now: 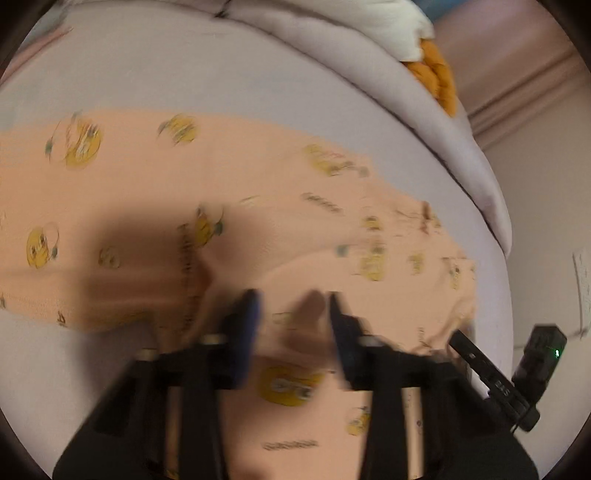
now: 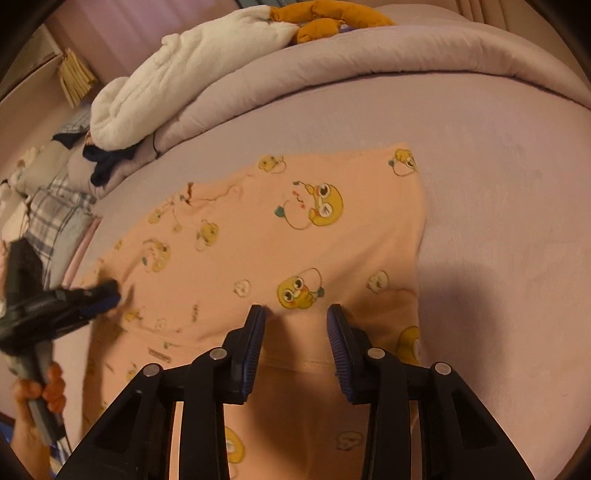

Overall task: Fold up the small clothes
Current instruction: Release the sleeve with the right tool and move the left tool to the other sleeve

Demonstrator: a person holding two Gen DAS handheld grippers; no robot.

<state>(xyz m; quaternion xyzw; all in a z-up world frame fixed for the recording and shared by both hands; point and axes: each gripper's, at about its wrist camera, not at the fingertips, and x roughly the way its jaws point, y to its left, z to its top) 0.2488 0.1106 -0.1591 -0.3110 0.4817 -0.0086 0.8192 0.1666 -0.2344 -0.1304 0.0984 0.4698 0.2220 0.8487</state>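
A small peach garment with yellow duck prints (image 2: 280,236) lies spread on a lilac bed sheet (image 2: 498,206); it also shows in the left wrist view (image 1: 184,192), blurred by motion. My right gripper (image 2: 295,314) is open, its fingers just above the garment's near part, holding nothing. My left gripper (image 1: 291,299) is open over a folded-up edge of the garment. It also shows at the left of the right wrist view (image 2: 107,295), over the garment's left edge. The right gripper's body shows at the lower right of the left wrist view (image 1: 517,373).
A rolled lilac duvet (image 2: 369,66) runs along the far side of the bed, with a white blanket (image 2: 177,85) and an orange plush toy (image 2: 325,18) on it. Checked and dark clothes (image 2: 55,206) lie at the far left. The bed's edge (image 1: 506,229) drops off at the right.
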